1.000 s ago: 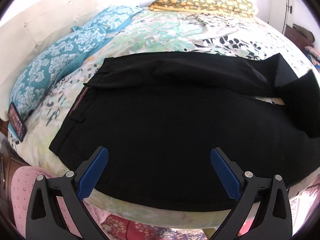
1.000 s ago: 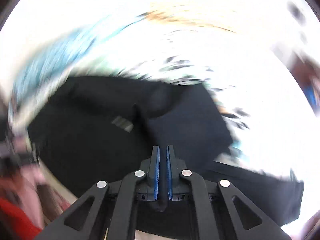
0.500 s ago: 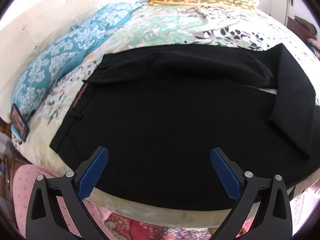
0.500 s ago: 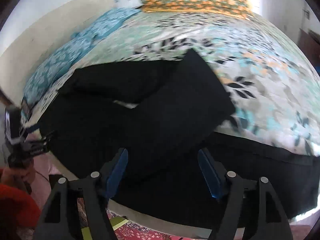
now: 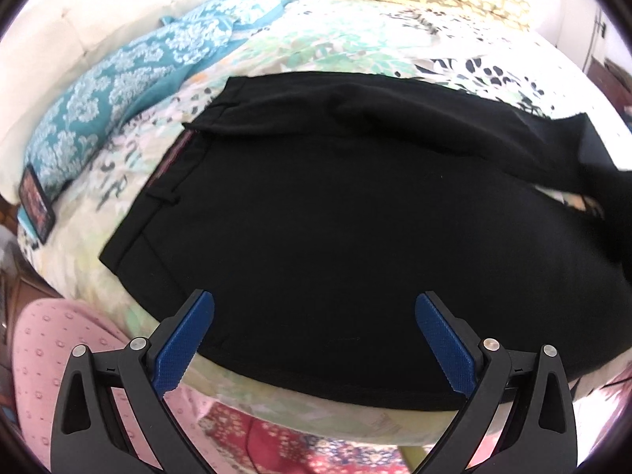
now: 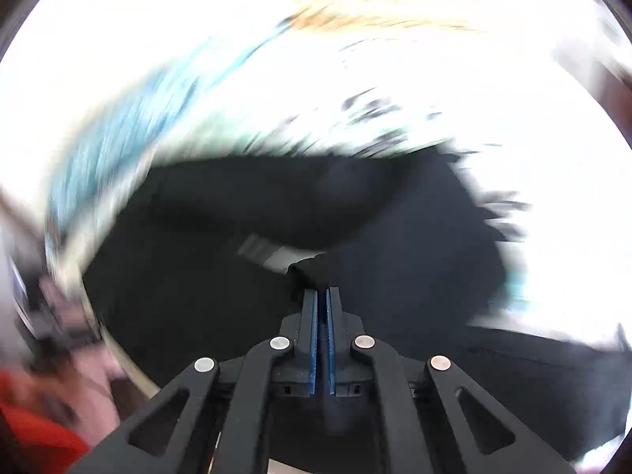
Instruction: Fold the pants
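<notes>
Black pants (image 5: 335, 217) on floral bed (image 5: 335, 43), left gripper (image 5: 314, 316) jaws spread, right gripper (image 6: 322, 296) jaws just pressed together, nothing visibly pinched.

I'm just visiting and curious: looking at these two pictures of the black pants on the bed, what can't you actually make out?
- Right wrist view: motion blur smears the bed; its pattern is unreadable.
- Right wrist view: whether the shut right claw pinches the pants; dark cloth hides it.
- Left wrist view: the pants' right leg ends, cut off by the edge.
- Left wrist view: the dark object by the blue pillow; too small.
</notes>
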### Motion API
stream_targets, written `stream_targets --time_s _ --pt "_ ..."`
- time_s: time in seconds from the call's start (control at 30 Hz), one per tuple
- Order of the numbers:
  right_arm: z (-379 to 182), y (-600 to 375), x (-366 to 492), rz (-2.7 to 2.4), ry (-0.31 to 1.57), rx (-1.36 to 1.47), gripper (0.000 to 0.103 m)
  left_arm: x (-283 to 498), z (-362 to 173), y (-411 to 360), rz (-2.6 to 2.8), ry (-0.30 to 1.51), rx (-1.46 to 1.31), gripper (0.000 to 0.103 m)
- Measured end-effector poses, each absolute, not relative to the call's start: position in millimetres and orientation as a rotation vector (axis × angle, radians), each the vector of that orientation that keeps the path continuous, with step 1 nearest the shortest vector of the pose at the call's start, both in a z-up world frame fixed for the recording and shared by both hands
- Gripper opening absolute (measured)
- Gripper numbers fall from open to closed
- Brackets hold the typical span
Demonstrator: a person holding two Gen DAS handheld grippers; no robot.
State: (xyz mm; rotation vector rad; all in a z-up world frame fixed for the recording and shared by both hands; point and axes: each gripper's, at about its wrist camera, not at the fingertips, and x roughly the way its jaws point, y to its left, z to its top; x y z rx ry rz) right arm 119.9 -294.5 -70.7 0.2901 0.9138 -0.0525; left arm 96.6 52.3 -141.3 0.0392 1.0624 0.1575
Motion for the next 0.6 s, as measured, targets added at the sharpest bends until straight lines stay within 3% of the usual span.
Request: stream_targets --time_s 0.1,0.23,0.43,0.6 --pt "-46 -394 95 -0.23 0.871 0.389 0.004 104 -146 49 0.14 1.082 0.016 0.102" --pt "-59 -470 90 -0.318 0.919 0.46 0.004 106 -152 29 0.117 1.086 0.089 0.102" --pt "-95 -525 111 -0.331 0.971 0.47 0.004 101 -152 11 0.109 1.071 0.204 0.102" --pt "-79 -536 156 -0.399 0.963 0.261 0.004 101 -151 9 0.119 1.091 0.224 0.102"
